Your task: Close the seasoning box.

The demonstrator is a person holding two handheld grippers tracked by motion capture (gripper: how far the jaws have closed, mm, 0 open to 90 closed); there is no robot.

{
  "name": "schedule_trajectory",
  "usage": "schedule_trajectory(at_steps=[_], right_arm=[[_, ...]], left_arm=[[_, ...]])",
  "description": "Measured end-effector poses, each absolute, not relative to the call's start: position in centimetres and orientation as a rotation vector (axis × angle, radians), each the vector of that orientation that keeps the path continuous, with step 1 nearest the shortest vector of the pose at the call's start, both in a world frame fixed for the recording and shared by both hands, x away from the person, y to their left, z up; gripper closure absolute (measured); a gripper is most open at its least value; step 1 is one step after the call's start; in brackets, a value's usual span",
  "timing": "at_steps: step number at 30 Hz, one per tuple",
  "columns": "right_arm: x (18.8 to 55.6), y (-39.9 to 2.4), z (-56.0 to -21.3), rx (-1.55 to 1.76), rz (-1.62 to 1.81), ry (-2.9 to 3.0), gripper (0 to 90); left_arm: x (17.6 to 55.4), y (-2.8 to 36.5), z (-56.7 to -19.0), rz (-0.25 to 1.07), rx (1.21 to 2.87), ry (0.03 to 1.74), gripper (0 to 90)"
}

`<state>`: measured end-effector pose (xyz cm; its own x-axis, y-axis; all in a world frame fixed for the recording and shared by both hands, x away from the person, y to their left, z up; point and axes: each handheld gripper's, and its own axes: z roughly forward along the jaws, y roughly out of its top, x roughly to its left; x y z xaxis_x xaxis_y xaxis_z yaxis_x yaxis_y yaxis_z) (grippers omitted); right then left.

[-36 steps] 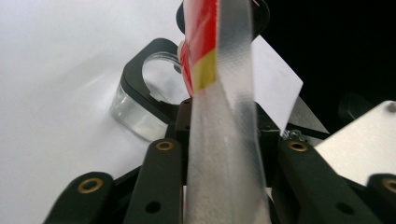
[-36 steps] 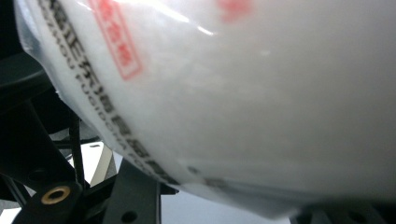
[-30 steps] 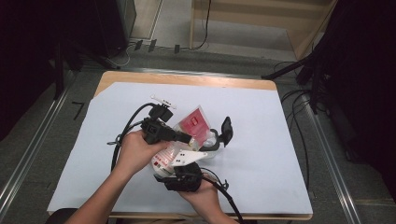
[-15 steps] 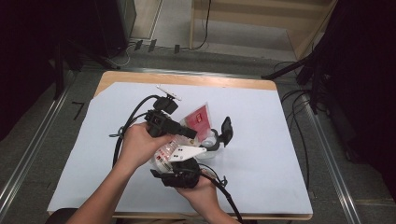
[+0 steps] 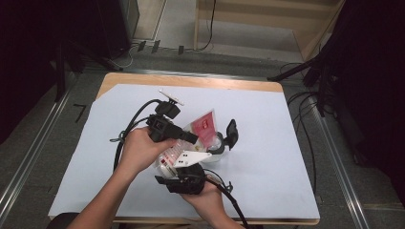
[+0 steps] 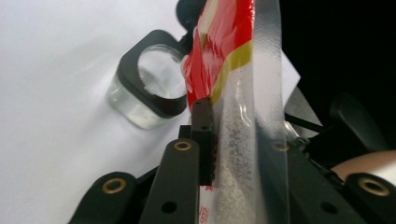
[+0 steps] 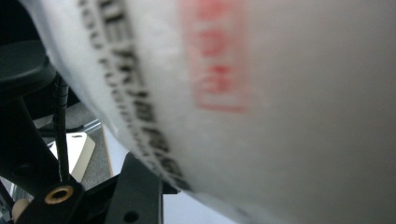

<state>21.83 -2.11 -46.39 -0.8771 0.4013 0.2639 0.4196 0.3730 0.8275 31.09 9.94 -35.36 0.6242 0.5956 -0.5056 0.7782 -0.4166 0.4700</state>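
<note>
The red and white pouch [image 5: 203, 128] is held up off the table between the two grippers, tipped with its red upper end slanting toward the small clear jar [image 5: 216, 147], whose black hinged lid [image 5: 232, 132] stands open. That arrangement reads as a pour: the jar sits upright on the white sheet [image 5: 277, 143] with its mouth exposed, and the pouch is angled above and beside it so its contents can run toward the opening.

The left gripper [image 5: 184, 137] pinches the pouch partway up; in the left gripper view its jaws have just been closing again after a brief loosening, with the pouch's clear sealed edge [image 6: 261, 116] pressed between the pads [image 6: 203, 135], and the jar [image 6: 147, 86] lies just ahead and below. The right gripper [image 5: 179, 164] supports the pouch's lower end from underneath, its grey plate [image 5: 191, 157] showing above the hand. In the right gripper view the printed white face of the pouch [image 7: 261, 93] sits so close that it blurs; the jaws seem clamped on it, though the contact itself is hard to make out.

The pouch's tip hangs near the jar's mouth; whether it touches the rim cannot be told.
</note>
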Motion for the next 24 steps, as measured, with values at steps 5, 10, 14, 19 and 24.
schedule_trajectory(at_steps=[5,10,14,19,24], right_arm=[[21.5,-1.3,-46.4,-0.759,-1.55,-2.648,56.0],[22.0,-1.4,-46.2,-0.781,-1.553,-2.612,60.1],[22.2,-1.6,-46.1,-0.785,-1.58,-2.536,60.5],[22.6,-2.1,-45.8,-0.793,-1.614,-2.465,60.8],[22.8,-2.4,-45.6,-0.798,-1.632,-2.415,60.9]], left_arm=[[31.1,10.1,-35.6,-0.324,2.135,1.112,83.0],[31.1,10.2,-35.3,-0.341,2.116,1.106,77.9],[30.9,10.2,-34.8,-0.316,2.112,1.085,70.8],[30.5,10.0,-34.3,-0.284,2.114,1.071,68.9],[30.4,10.1,-34.0,-0.262,2.13,1.067,69.9]])
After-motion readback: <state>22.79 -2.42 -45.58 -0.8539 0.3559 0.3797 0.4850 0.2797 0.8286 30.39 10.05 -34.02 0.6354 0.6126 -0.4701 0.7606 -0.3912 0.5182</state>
